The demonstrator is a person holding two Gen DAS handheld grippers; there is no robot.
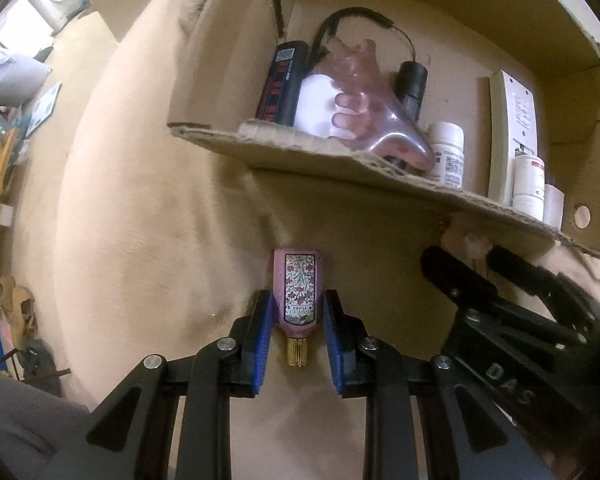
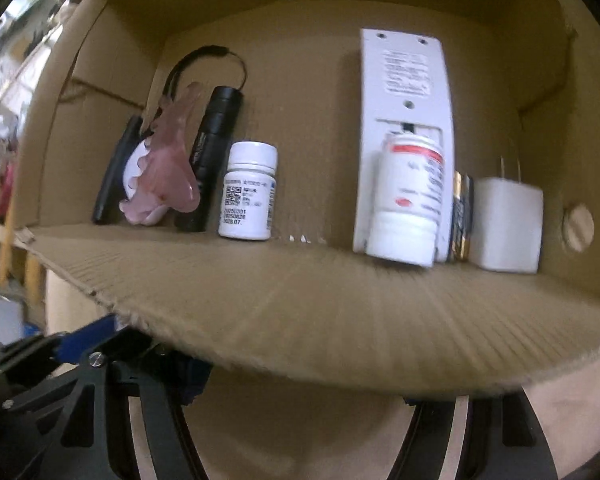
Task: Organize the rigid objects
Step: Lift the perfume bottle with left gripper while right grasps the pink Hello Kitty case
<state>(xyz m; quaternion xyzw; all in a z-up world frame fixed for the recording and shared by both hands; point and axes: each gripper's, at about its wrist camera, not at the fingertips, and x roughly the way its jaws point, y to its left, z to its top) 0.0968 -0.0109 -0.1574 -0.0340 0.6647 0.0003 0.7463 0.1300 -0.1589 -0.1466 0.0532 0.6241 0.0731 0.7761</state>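
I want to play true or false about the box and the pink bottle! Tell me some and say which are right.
1. The left claw is shut on the pink perfume bottle. True.
2. The perfume bottle is inside the cardboard box. False: it lies outside, on the beige surface.
3. A black flashlight stands in the box. True.
4. The white plug sits at the box's left end. False: it is at the right end.
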